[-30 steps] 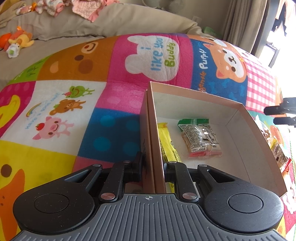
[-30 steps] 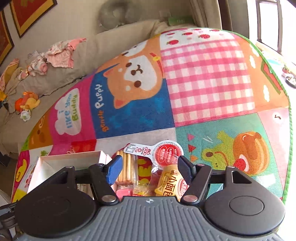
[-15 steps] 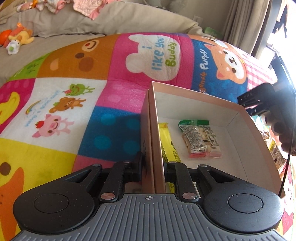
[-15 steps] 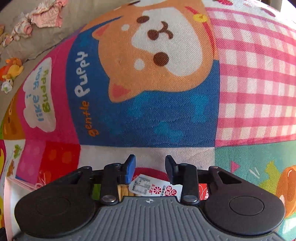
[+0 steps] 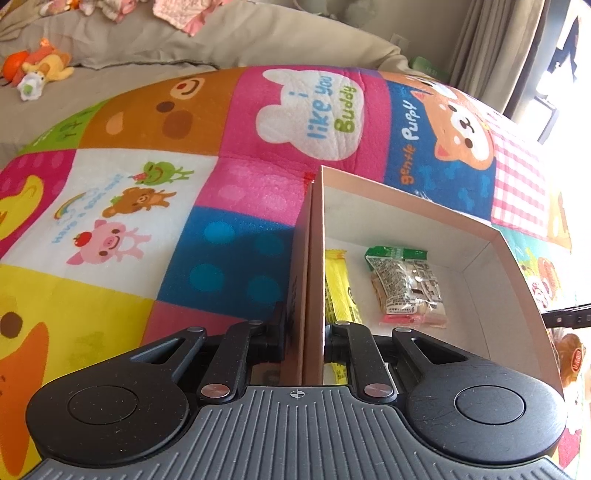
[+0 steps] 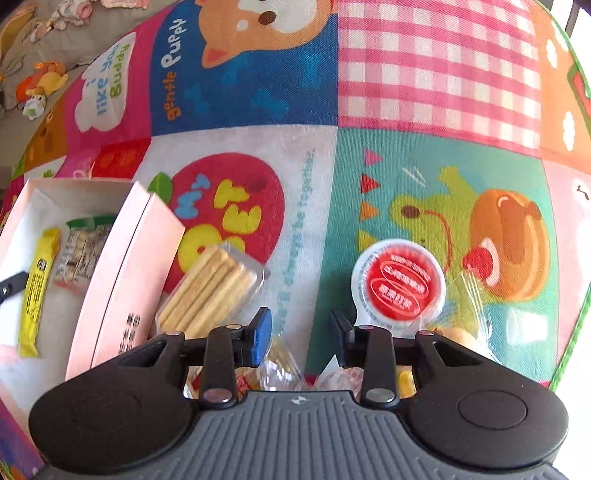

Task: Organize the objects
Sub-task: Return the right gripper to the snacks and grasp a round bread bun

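Note:
My left gripper (image 5: 305,332) is shut on the left wall of an open pink cardboard box (image 5: 406,203). Inside the box lie a yellow snack bar (image 5: 338,284) and a clear biscuit packet with a green end (image 5: 406,284). The box also shows in the right wrist view (image 6: 122,266). My right gripper (image 6: 301,332) is open and empty, hovering over loose snacks on the mat: a clear pack of biscuit sticks (image 6: 210,288), a red-lidded jelly cup (image 6: 400,286) and wrapped snacks (image 6: 280,369) under the fingers.
Everything rests on a colourful patchwork cartoon mat (image 6: 424,74). A beige cushion (image 5: 221,33) with plush toys (image 5: 33,74) and clothes lies behind. A curtain (image 5: 491,48) hangs at the back right.
My right gripper opened wider and pulled back and tilted down, so the biscuit sticks and jelly cup now lie ahead of it. My left gripper kept its hold on the box wall.

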Motion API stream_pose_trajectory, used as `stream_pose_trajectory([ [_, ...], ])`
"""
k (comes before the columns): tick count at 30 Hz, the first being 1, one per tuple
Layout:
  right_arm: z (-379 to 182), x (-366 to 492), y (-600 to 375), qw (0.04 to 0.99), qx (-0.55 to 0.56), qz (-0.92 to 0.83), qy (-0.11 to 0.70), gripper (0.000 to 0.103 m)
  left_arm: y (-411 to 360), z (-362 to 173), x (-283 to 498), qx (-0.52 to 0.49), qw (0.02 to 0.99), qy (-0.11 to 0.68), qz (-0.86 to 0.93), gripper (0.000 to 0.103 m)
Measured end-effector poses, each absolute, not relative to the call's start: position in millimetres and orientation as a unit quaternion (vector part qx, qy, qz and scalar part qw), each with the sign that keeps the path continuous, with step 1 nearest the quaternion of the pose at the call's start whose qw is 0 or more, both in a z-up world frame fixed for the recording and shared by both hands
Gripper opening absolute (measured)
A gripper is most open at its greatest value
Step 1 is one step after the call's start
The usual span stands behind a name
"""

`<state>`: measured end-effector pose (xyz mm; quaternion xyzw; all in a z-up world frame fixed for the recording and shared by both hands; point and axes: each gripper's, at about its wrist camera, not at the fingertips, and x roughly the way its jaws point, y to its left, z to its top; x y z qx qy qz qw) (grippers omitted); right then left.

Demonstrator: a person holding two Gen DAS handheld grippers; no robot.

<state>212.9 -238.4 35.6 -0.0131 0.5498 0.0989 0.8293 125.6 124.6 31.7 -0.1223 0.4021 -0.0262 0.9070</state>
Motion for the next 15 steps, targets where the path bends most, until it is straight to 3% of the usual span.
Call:
stream_pose_trajectory([
  [3,57.5,182.9,-250.4,0.860,-0.014,0.099,0.501,0.039,122.0,32.9,118.1,-0.115,0.909,0.399,-0.024,0.015],
  [5,74.9,167.9,-265.1,0.883,0.008,0.086,0.461,0.057,120.6,33.0,112.8,-0.114,0.910,0.398,-0.022,0.015],
  [7,88.7,153.8,-282.3,0.904,0.023,0.062,0.422,0.064,119.4,33.0,108.0,-0.115,0.910,0.398,-0.021,0.016],
  [15,68.5,100.2,-292.2,0.906,0.040,0.057,0.418,0.076,110.6,33.6,95.2,-0.113,0.911,0.396,-0.016,0.017],
])
